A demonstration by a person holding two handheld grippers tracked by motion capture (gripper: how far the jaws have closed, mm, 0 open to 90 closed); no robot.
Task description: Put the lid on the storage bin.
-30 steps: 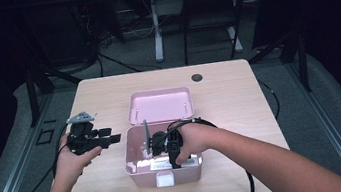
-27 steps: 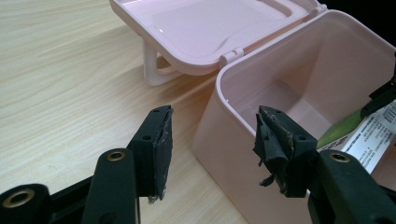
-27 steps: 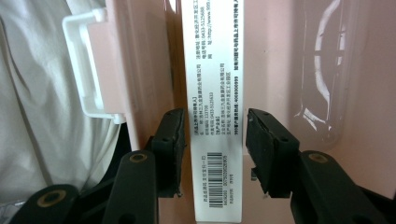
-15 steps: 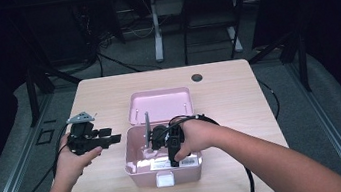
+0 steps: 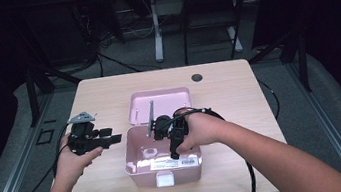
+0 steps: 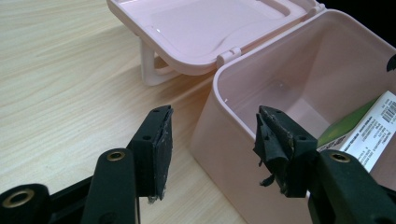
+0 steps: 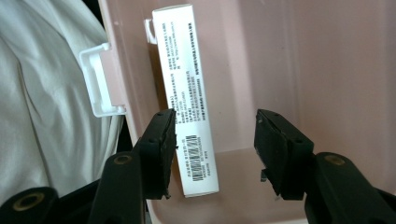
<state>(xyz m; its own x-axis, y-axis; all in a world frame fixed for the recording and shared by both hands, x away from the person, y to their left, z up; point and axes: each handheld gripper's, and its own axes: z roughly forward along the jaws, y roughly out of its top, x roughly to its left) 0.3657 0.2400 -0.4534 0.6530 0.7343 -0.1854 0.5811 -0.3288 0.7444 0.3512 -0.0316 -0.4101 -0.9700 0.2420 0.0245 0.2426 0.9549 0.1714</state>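
Note:
A pink plastic box (image 5: 138, 167) stands open mid-table, its lid (image 5: 159, 102) folded back behind it. Inside, a white printed carton (image 7: 187, 93) lies along the wall nearest the person; it appears again as carton (image 5: 175, 162). My right gripper (image 5: 173, 151) hangs inside the box's mouth, pointing down. Its jaws have just been opening and the right gripper (image 7: 212, 144) stands open above the carton's barcode end, pads clear of it. My left gripper (image 5: 109, 140) is held left of the box. The left gripper (image 6: 212, 149) is open, facing the box's corner wall (image 6: 219, 107), with nothing gripped.
A small black round object (image 5: 197, 77) sits at the table's far edge. A cable loops from the right gripper over the wrist. Bare wood (image 5: 88, 102) lies left of and behind the box. The box's white latch (image 5: 164, 179) faces the person.
The right gripper has lifted slightly inside the box. The left hand and gripper have stayed where they were.

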